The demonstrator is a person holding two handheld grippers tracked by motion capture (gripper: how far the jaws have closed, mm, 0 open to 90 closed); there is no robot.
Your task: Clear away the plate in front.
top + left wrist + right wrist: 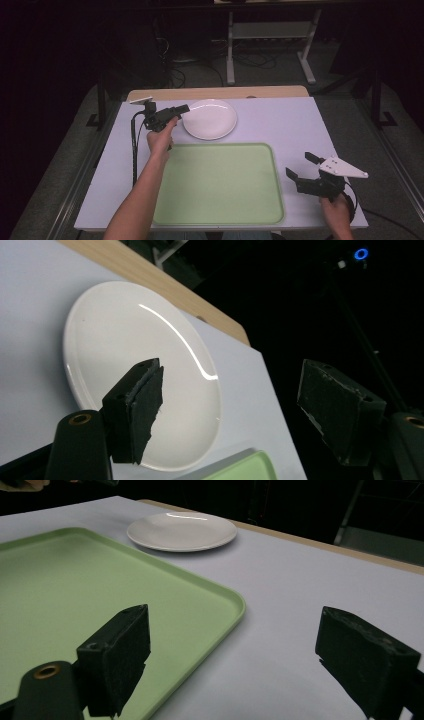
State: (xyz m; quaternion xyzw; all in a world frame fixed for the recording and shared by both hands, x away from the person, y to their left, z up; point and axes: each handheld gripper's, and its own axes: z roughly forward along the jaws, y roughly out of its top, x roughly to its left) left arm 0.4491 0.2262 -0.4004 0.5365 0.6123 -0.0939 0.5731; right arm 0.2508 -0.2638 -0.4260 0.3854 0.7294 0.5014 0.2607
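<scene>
A white plate (210,119) lies empty at the back of the table, just beyond a large green tray (220,185). My left gripper (186,108) hovers at the plate's left rim, open, with nothing between its jaws. In the left gripper view the plate (125,330) lies close below and ahead of my left gripper (232,375), and a corner of the tray (245,467) shows at the bottom. My right gripper (298,163) is open and empty to the right of the tray. Looking along my right gripper (235,620), I see the tray (50,580) at left and the plate (182,531) farther off.
The white table top (280,125) has bare room right of the plate and tray. A wooden strip (215,93) runs along its far edge. Beyond it are a dark floor, cables and a metal stand (270,45). A cable (134,150) trails from the left gripper.
</scene>
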